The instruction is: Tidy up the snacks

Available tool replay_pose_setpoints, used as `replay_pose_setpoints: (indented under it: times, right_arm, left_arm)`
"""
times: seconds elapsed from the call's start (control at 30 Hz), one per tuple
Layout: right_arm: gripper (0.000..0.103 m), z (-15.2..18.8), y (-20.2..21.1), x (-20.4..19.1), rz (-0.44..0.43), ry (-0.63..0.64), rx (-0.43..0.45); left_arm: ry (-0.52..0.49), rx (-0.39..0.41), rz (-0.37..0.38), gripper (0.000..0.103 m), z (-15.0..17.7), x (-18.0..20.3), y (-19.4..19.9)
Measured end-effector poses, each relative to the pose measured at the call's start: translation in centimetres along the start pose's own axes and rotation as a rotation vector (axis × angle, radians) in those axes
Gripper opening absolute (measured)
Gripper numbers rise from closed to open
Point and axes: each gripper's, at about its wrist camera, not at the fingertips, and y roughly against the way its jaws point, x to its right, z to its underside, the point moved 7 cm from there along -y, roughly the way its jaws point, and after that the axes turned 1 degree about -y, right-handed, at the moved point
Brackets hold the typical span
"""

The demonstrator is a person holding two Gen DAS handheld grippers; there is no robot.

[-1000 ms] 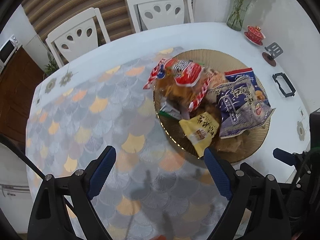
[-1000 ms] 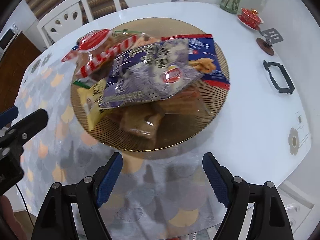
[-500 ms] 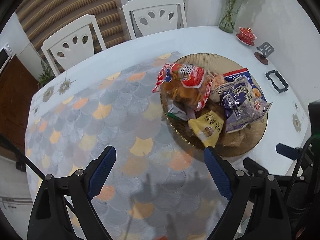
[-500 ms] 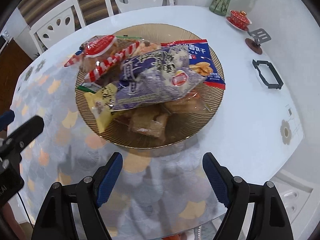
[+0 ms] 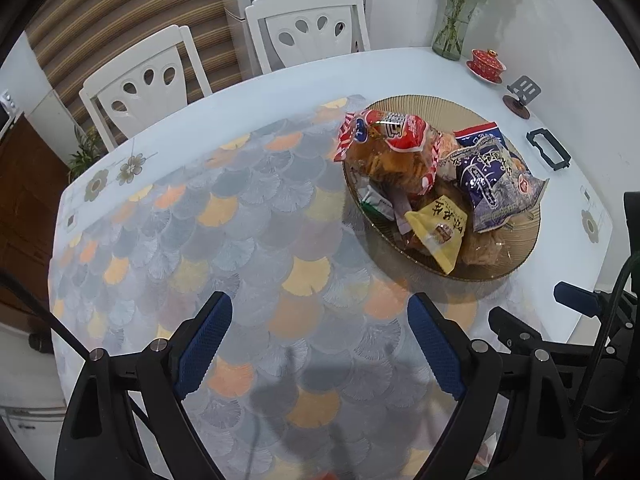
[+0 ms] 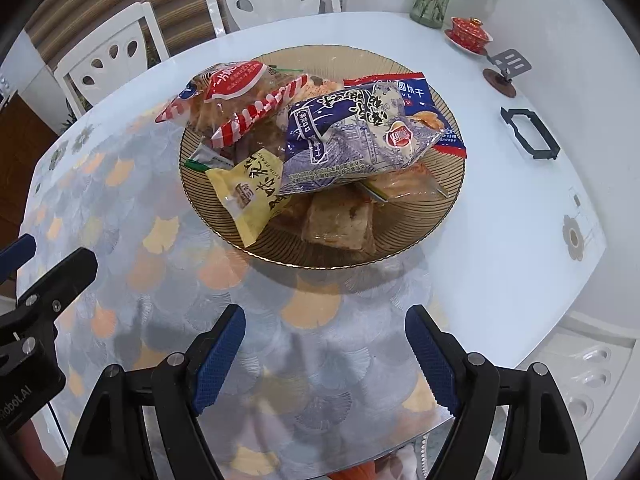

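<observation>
Our right gripper (image 6: 322,354) hangs spread and empty over the patterned cloth just short of the plate's (image 6: 400,248) near rim, and it is the closer tool; our left gripper (image 5: 318,346), also spread and empty, has the plate off to its right. The snacks lie heaped on that plate, the purple packet (image 6: 352,144) on top with its long axis running across the plate. What sits under the heap is probably more wrapped snacks, though we cannot tell.

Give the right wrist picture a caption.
Open right gripper above a patterned table, facing a ribbed brown plate piled with snack packets.
</observation>
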Motion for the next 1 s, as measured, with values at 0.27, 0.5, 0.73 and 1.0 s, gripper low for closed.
replay_pose_setpoints:
  times: [0.27, 0.5, 0.73, 1.0]
  right_arm:
    - [0.08, 0.5, 0.1, -0.5, 0.01, -0.024, 0.005]
    - [0.08, 0.7, 0.5, -0.8, 0.019, -0.029, 0.009]
    - [0.08, 0.8, 0.6, -1.8, 0.017, -0.014, 0.013]
    - [0.08, 0.9, 0.7, -3.9, 0.02, 0.029, 0.014]
  left_arm:
    - [-0.027, -0.002, 0.01, 0.089, 0.9, -0.2, 0.0]
    - [-0.029, 0.007, 0.01, 0.089, 1.0, -0.6, 0.2]
    - [-0.014, 0.012, 0.002, 0.089, 1.3, -1.5, 0.5]
    - [0.029, 0.019, -0.023, 0.088, 1.8, -3.8, 0.5]
